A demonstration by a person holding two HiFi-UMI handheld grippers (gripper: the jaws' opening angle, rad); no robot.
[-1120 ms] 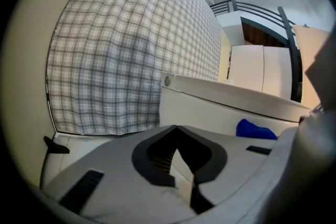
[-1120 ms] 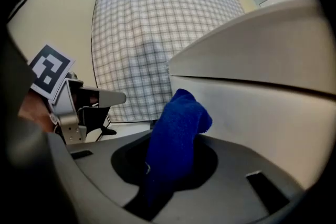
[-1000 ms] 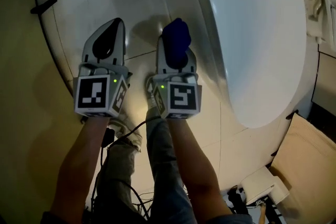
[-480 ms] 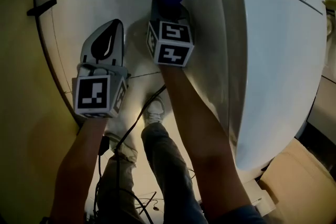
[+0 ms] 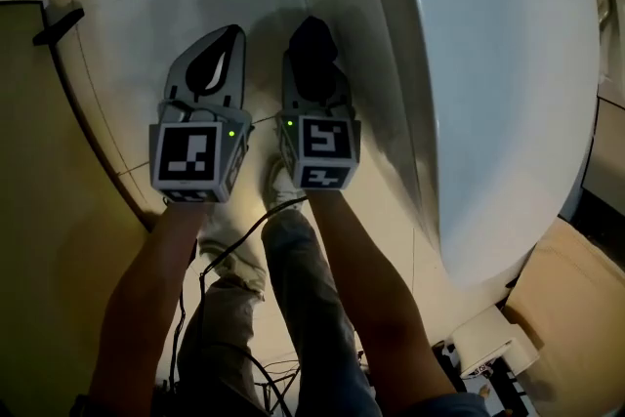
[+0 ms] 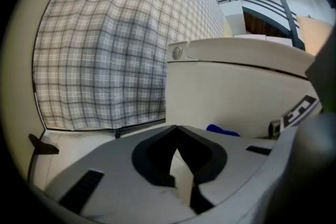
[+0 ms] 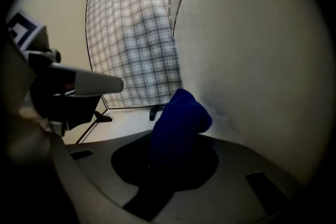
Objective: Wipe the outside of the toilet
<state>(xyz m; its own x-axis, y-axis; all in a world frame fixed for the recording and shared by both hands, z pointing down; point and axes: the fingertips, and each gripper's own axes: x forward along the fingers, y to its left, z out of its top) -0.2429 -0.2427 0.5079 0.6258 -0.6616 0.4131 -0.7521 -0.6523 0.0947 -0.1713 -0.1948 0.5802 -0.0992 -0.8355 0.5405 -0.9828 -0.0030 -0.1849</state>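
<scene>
Right gripper (image 5: 313,54) clamps a blue cloth (image 7: 180,123) against the toilet's (image 5: 508,73) left flank, seemingly touching it. Left gripper (image 5: 217,49), jaws together and empty, hovers just left.

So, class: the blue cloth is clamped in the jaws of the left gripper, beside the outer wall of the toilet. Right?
No: the blue cloth is clamped in the jaws of the right gripper, beside the outer wall of the toilet, as the right gripper view shows.

There is one toilet (image 5: 508,63) and one blue cloth (image 7: 178,123). I count two grippers, the left gripper (image 5: 225,39) and the right gripper (image 5: 314,49), with two marker cubes (image 5: 195,159). Two forearms (image 5: 146,303) and two legs (image 5: 298,303) show.
</scene>
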